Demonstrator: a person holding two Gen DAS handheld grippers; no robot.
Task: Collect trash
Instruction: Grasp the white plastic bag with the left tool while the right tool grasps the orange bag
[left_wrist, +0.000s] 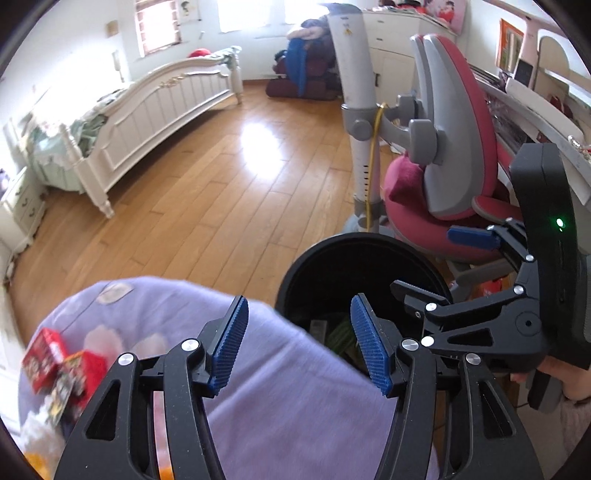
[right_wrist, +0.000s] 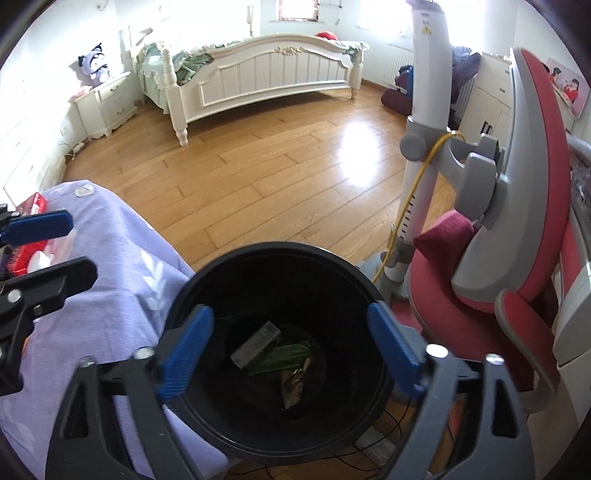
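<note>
Both tools are spread and empty: the right tool (right_wrist: 290, 354) hangs over the black bin (right_wrist: 221, 439), and the left tool (left_wrist: 299, 339), reaching for the red boxes (left_wrist: 55, 365) at nine o'clock, could knock them off the purple-covered desk (left_wrist: 288, 398).

Lilac floral cloth covers tabletop (left_wrist: 295, 398) — red snack boxes (left_wrist: 55, 362) lie on it; wood floor (left_wrist: 221, 177) w/ black bin (right_wrist: 273, 435).

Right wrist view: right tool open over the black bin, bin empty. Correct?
Not quite. The right tool is open over the black bin, but the bin is not empty: the right wrist view shows a grey packet and green wrappers at its bottom.
</note>
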